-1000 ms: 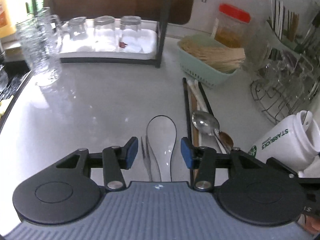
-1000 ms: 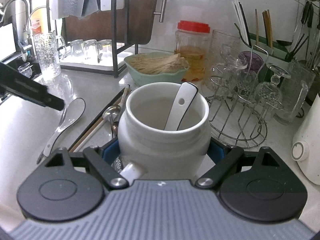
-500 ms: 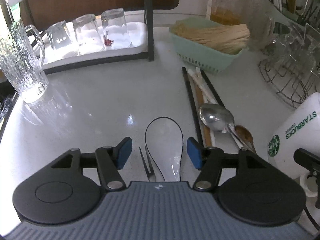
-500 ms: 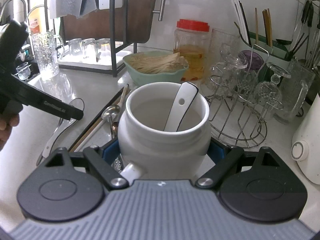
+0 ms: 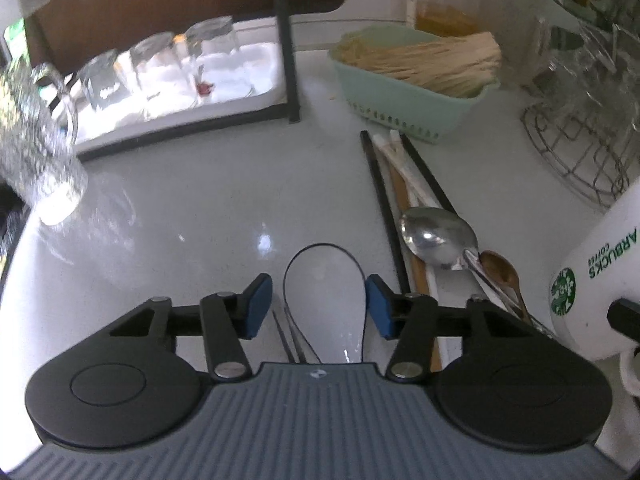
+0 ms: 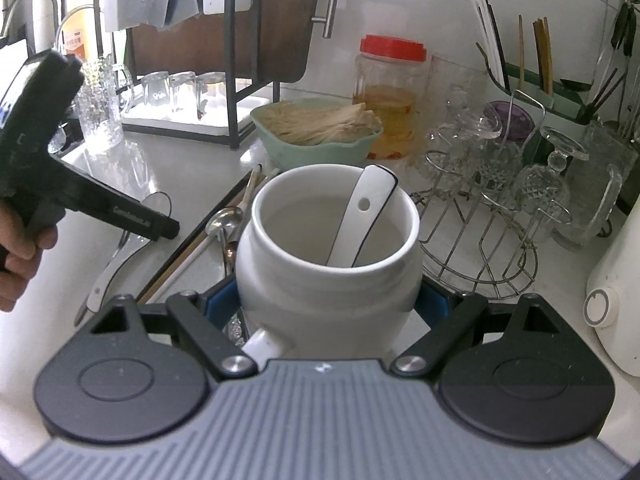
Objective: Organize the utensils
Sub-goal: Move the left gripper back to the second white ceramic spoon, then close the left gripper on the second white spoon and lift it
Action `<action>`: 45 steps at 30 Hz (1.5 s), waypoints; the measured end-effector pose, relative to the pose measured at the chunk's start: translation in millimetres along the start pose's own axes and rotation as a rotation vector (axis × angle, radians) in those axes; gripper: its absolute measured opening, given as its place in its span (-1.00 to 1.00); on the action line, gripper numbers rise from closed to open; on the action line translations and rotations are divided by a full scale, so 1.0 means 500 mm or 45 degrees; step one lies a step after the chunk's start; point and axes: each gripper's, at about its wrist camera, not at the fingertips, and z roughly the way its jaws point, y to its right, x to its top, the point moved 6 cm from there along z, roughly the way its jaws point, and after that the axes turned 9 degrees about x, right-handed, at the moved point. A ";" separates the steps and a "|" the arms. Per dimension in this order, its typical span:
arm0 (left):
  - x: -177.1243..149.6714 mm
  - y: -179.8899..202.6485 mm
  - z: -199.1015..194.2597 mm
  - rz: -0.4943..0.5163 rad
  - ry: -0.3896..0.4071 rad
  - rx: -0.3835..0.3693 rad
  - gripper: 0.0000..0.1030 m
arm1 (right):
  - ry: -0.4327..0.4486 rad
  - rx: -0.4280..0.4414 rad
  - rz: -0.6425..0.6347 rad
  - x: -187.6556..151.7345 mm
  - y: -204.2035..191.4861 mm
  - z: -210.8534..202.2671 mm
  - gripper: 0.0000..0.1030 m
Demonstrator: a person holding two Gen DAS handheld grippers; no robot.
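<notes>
I hold a gripper in each hand over a pale kitchen counter (image 5: 168, 208).

My left gripper (image 5: 319, 306) points down at a white ceramic spoon (image 5: 332, 300) with a thin black rim, lying flat on the counter. Its blue pads (image 5: 256, 306) stand apart on either side of the spoon's bowl without touching it; the jaws have just been closing in around it. A small metal fork (image 5: 290, 338) lies just beside the spoon, also between the pads.

To the right of the spoon lie black chopsticks (image 5: 384, 216), pale chopsticks (image 5: 408, 172), a metal spoon (image 5: 438, 238) and a small brown spoon (image 5: 502, 274), all close together on the counter.

My right gripper (image 6: 326, 306) is clamped on a white mug (image 6: 332, 280), one blue pad pressed to each side. The mug stands upright with its handle toward me. Inside it a second white spoon (image 6: 360, 220) leans handle-up against the far rim. In the left view the mug (image 5: 592, 280) shows green lettering and a round logo.

Behind sit a mint basket (image 6: 316, 140) of wooden sticks, a red-lidded jar (image 6: 390, 96), a wire rack (image 6: 480, 216) of glassware and a tray of upturned glasses (image 5: 160, 64).
</notes>
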 end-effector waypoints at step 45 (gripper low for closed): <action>0.040 0.059 -0.234 -0.013 0.173 -0.035 -0.05 | -0.028 0.048 -0.002 0.009 -0.001 0.011 0.78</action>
